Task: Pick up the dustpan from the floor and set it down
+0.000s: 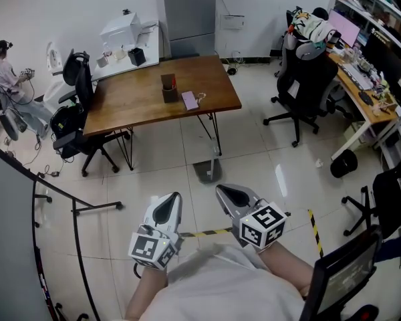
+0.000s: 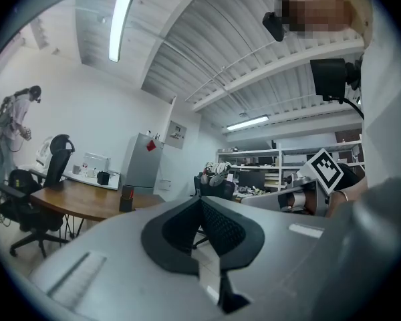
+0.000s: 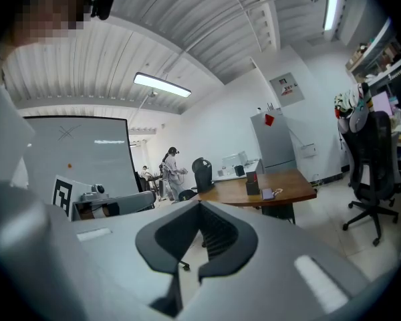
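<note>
In the head view, a grey dustpan (image 1: 208, 170) rests on the tiled floor beside the wooden table's front leg, its thin handle standing upright. Both grippers are held close to the person's body, well short of the dustpan, and point forward at it. The left gripper (image 1: 169, 204) is shut with nothing in it, and the left gripper view shows its tip (image 2: 200, 203) with the pads meeting. Slightly nearer the dustpan, the right gripper (image 1: 228, 194) is also shut and empty; the right gripper view shows its tip (image 3: 200, 207) closed.
A wooden table (image 1: 154, 92) with a few small items stands beyond the dustpan. Office chairs (image 1: 306, 85) and a cluttered desk (image 1: 361, 89) fill the right side. A black chair (image 1: 77, 122) and a curved metal rail (image 1: 73, 219) are at left. Yellow-black tape (image 1: 210, 233) crosses the floor.
</note>
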The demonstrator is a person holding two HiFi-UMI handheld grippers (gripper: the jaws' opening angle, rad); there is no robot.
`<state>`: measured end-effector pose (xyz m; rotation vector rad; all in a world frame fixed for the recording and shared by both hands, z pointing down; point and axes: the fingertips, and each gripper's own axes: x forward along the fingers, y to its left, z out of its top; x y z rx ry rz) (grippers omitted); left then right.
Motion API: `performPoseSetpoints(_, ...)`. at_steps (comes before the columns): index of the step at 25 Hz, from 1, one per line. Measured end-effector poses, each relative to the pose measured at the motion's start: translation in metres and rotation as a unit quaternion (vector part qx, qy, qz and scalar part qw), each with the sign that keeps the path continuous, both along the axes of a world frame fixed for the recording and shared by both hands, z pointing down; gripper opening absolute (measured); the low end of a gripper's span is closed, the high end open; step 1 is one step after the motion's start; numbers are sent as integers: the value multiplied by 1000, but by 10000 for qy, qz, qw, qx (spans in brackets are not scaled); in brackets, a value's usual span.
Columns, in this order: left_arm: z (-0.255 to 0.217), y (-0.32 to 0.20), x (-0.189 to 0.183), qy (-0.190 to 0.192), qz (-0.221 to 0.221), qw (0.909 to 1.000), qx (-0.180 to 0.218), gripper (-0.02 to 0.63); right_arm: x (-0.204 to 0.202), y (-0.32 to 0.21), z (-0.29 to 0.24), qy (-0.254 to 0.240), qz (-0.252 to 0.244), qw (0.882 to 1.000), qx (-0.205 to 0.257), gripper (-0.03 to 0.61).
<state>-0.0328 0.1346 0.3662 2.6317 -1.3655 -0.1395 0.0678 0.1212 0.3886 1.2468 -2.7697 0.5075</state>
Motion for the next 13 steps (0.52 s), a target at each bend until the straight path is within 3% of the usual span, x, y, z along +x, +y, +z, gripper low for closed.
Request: performPoseSetpoints(13,9,1,-2,-14,-32,9999,-115,15,0,0,10,132,80,9999,-58,2)
